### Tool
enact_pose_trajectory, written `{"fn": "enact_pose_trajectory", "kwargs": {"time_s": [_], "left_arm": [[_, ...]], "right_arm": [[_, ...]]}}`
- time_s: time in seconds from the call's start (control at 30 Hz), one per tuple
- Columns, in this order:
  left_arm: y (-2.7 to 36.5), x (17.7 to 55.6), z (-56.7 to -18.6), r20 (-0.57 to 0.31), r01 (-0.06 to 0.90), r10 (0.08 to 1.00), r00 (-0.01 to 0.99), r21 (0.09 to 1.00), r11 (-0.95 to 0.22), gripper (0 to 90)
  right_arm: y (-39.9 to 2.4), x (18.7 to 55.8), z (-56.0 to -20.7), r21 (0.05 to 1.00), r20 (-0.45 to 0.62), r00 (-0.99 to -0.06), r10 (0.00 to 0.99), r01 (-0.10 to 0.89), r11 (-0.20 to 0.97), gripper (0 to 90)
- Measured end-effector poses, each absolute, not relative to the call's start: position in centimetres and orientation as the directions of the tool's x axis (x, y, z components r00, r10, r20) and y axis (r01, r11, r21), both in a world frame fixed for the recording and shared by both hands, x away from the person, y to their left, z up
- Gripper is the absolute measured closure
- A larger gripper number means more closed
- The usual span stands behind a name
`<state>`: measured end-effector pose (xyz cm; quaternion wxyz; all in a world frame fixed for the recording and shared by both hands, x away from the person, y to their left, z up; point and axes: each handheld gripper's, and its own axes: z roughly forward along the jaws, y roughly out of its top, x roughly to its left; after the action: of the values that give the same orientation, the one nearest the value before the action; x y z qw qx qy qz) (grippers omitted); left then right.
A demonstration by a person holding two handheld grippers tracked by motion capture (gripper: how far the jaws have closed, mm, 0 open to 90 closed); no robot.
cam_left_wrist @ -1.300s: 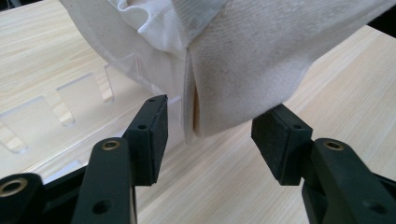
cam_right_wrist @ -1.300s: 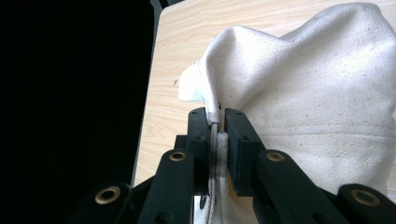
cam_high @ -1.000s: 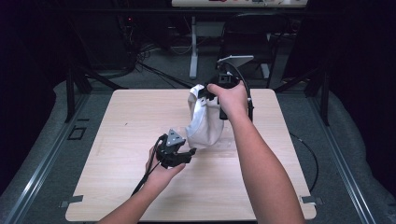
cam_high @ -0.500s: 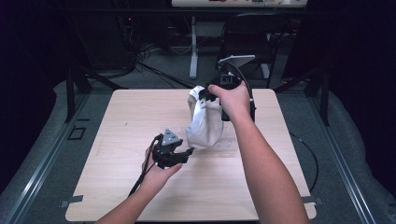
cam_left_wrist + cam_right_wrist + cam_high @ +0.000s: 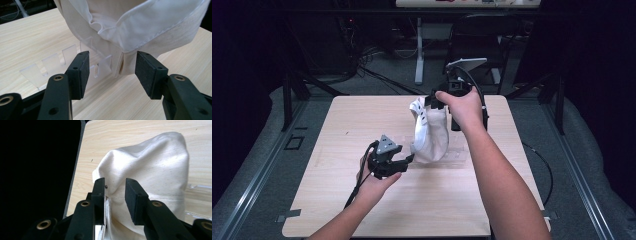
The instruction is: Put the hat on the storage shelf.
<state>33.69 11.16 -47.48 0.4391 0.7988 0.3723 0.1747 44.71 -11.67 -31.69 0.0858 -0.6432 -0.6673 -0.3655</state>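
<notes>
Table [image 5: 337,200] evenly lit from above against dark surroundings; soft shadows; high view slightly soft.

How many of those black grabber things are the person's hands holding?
2. The left hand-held gripper is low on the table, jaws open toward the bottom of the white cloth bag. The right hand-held gripper is at the bag's top, gripping its edge.

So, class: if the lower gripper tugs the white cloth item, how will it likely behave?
The white cloth item is probably floppy: it sags in folds from the right gripper. It looks light. The clear plastic stand beneath may slide.
</notes>
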Motion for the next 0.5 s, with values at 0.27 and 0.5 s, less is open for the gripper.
{"fn": "enact_pose_trajectory", "kwargs": {"time_s": [0.27,0.5], "left_arm": [[11.6,33.1,-47.0,-0.035,0.426,0.739,0.673,0.835,-0.348,45.8],[12.2,32.9,-46.8,-0.036,0.426,0.742,0.670,0.837,-0.344,45.8]], "right_arm": [[-11.6,43.9,-30.9,0.394,0.572,-0.187,0.799,0.916,-0.069,67.5],[-11.7,43.4,-30.6,0.407,0.547,-0.210,0.811,0.913,-0.038,65.8]]}}
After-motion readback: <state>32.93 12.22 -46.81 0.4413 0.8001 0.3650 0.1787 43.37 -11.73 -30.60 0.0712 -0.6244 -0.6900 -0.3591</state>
